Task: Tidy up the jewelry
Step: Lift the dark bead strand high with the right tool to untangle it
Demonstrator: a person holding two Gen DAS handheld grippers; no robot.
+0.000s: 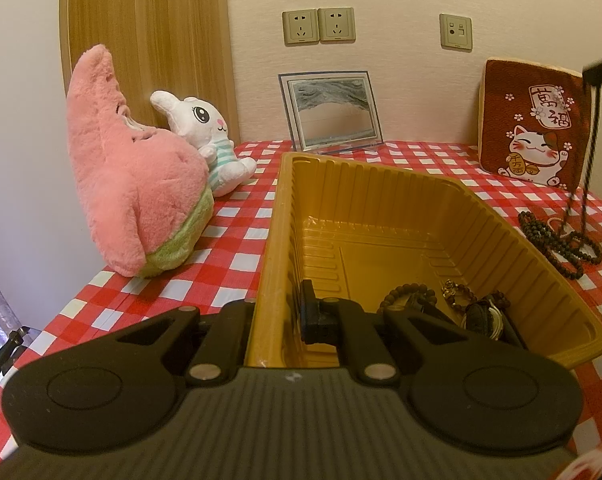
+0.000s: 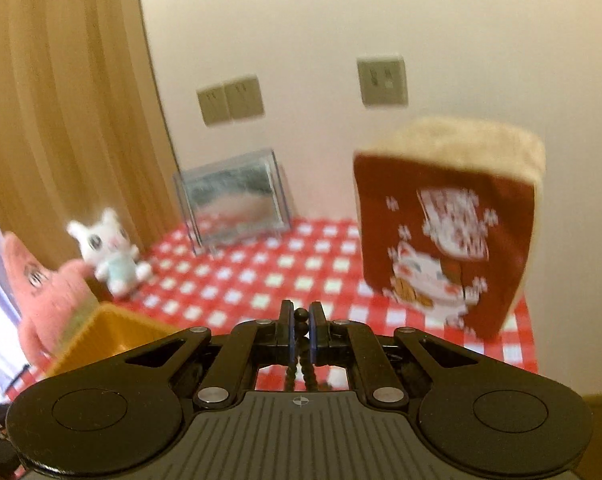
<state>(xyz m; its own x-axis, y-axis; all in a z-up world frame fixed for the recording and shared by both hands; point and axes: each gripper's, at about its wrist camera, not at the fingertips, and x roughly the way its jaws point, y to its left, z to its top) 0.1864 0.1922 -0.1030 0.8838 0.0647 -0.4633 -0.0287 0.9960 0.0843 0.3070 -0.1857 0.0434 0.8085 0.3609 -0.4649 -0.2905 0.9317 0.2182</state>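
Observation:
A yellow plastic tray [image 1: 501, 236] sits on the red checked tablecloth. My left gripper [image 1: 279, 312] is shut on the tray's near left wall. Bead bracelets and a dark watch [image 1: 481, 312] lie in the tray's near right corner. My right gripper [image 2: 300, 320] is shut on a dark bead necklace [image 2: 301, 364], lifted above the table. In the left wrist view that necklace [image 1: 591, 152] hangs from the right gripper at the upper right edge. More dark bead strands [image 1: 557, 244] lie on the cloth right of the tray. The tray's corner shows in the right wrist view [image 2: 113, 332].
A pink plush [image 1: 133, 184] and a white bunny plush [image 1: 209, 136] stand left of the tray. A framed sand picture [image 1: 333, 112] leans on the back wall. A red lucky-cat cushion [image 1: 537, 124] stands at the back right.

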